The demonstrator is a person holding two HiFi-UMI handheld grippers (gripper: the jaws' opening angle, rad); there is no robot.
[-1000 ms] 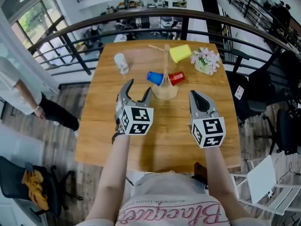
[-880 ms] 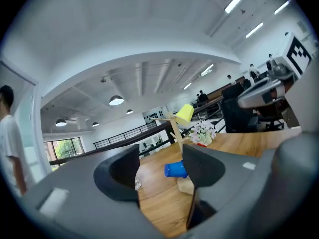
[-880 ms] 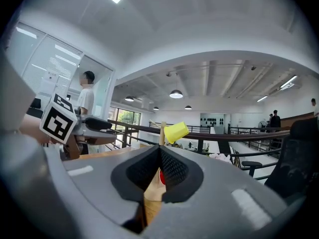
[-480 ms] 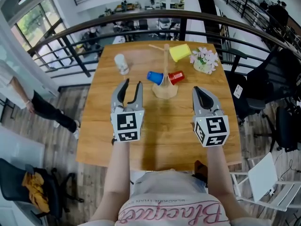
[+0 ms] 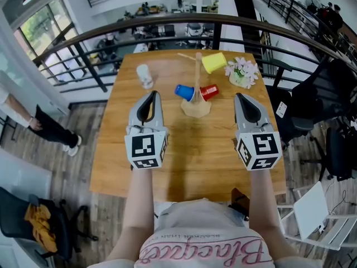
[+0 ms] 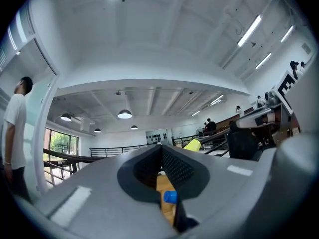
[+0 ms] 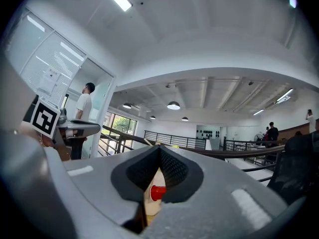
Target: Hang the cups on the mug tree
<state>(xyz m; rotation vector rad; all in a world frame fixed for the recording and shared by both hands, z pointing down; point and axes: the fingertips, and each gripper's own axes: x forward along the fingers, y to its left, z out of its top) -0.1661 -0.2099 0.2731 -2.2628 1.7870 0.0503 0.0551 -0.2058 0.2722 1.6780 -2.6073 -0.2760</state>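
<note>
While short of the mug tree (image 5: 195, 109), jaws of left gripper (image 5: 153, 95) and right gripper (image 5: 241, 97) together, seemingly empty.

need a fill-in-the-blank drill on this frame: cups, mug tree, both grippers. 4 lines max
1. The topmost cup on the mug tree is ____ in colour.
2. In the head view, the blue cup hangs to the ____ of the red cup.
3. The left hand-held gripper and the right hand-held gripper both have their jaws ____, with nothing held.
4. The pale cup lies on the table; the cups hanging on the tree number ____.

Missing words: yellow; left; shut; three
</note>
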